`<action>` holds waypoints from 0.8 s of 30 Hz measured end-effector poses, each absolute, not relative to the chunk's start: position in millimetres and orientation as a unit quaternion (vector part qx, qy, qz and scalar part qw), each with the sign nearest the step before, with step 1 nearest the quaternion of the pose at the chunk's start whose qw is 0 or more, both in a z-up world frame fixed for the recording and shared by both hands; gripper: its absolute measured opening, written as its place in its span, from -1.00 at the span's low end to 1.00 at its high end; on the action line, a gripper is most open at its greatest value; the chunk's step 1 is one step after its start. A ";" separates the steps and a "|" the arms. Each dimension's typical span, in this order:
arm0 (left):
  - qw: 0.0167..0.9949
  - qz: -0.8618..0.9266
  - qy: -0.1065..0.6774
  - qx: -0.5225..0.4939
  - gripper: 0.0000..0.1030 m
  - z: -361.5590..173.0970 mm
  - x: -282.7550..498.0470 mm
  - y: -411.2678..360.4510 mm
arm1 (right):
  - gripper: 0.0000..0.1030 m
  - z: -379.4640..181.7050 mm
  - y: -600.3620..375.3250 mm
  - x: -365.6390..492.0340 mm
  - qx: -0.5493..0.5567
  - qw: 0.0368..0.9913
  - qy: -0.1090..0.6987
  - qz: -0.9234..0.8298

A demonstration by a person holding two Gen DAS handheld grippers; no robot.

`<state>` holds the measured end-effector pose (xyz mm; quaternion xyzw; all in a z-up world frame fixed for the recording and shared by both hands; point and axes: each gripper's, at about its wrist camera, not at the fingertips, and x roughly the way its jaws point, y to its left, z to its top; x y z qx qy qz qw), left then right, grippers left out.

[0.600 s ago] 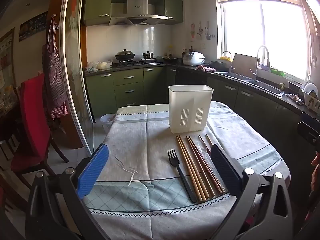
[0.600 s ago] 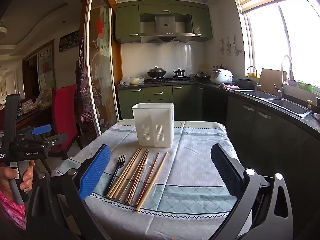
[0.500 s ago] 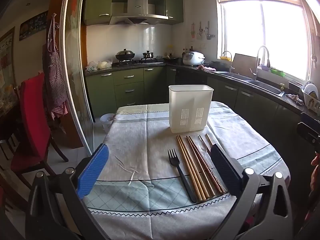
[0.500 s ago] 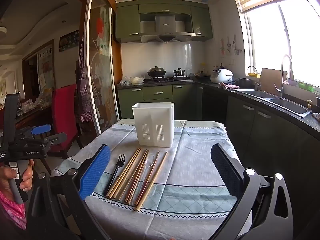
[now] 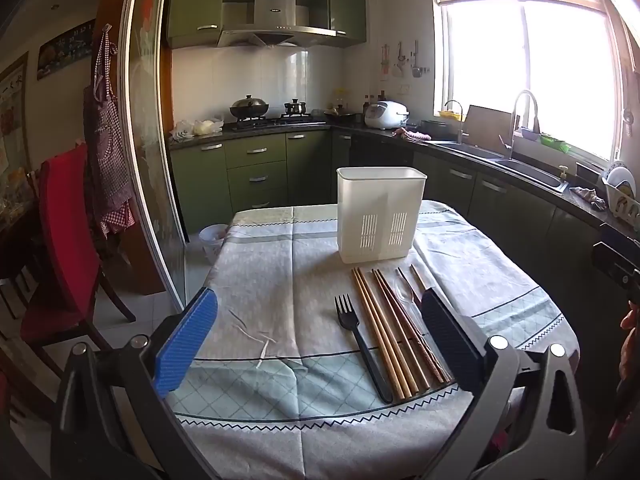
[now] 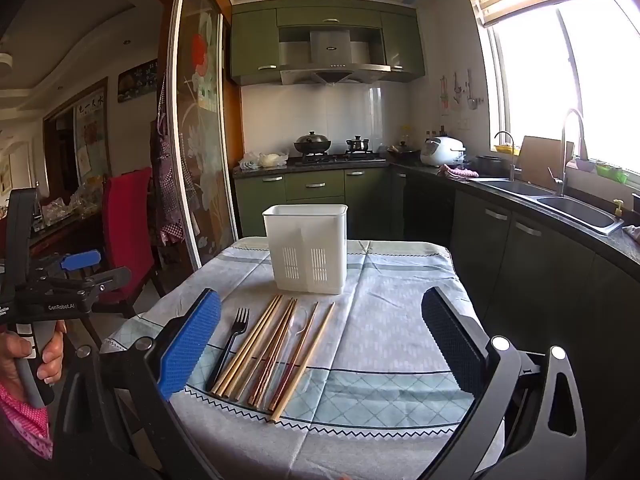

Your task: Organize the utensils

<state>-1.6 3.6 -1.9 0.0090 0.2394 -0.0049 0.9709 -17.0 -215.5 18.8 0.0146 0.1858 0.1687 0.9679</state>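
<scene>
Nothing is changing since the frames just before: both grippers are staying put, so sorting is not yet begun. The left gripper (image 5: 320,336) and right gripper (image 6: 320,340) are gaping wide, holding nothing. The fork (image 6: 229,342) and chopsticks (image 6: 276,350) are lying at centre, below the white holder (image 6: 306,248)

Matt white plastic holder (image 5: 380,216), wooden chopsticks (image 5: 384,328), black plastic fork (image 5: 360,340), woven cloth tablecloth (image 5: 272,280)
</scene>
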 end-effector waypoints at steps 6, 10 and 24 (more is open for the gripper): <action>0.971 -0.005 0.240 0.008 0.89 -2.6 -1.7 3.8 | 0.93 19.5 -215.5 -17.8 0.014 0.968 0.186 0.169; 0.970 -0.006 0.242 0.007 0.89 -7.0 -0.4 2.0 | 0.93 17.5 -214.7 -17.0 0.014 0.968 0.187 0.168; 0.969 -0.008 0.245 0.005 0.89 -9.1 0.3 2.5 | 0.93 15.2 -213.7 -14.6 0.013 0.968 0.188 0.168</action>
